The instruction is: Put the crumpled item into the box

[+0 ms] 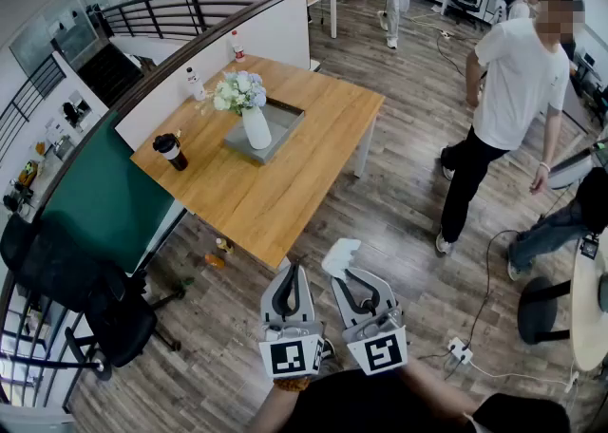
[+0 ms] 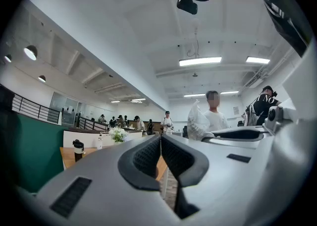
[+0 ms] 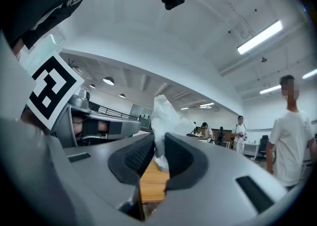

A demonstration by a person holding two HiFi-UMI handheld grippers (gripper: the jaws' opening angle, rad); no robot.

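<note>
A crumpled white item (image 1: 339, 256) sticks up from my right gripper (image 1: 345, 275), which is shut on it; in the right gripper view the crumpled item (image 3: 166, 116) stands pinched between the dark pads of the right gripper (image 3: 159, 145). My left gripper (image 1: 293, 270) is beside it, jaws closed together with nothing between them, as the left gripper (image 2: 161, 140) shows in its own view. Both are held over the floor, short of the wooden table (image 1: 285, 194). A shallow grey box (image 1: 290, 114) lies on that table with a white vase of flowers (image 1: 255, 125) standing in it.
A black cup (image 1: 171, 151) and two small bottles stand on the table's far side. A person in a white shirt (image 1: 518, 89) stands to the right. A black office chair (image 1: 85, 298) is at left, a power strip (image 1: 459, 352) and cables on the floor at right.
</note>
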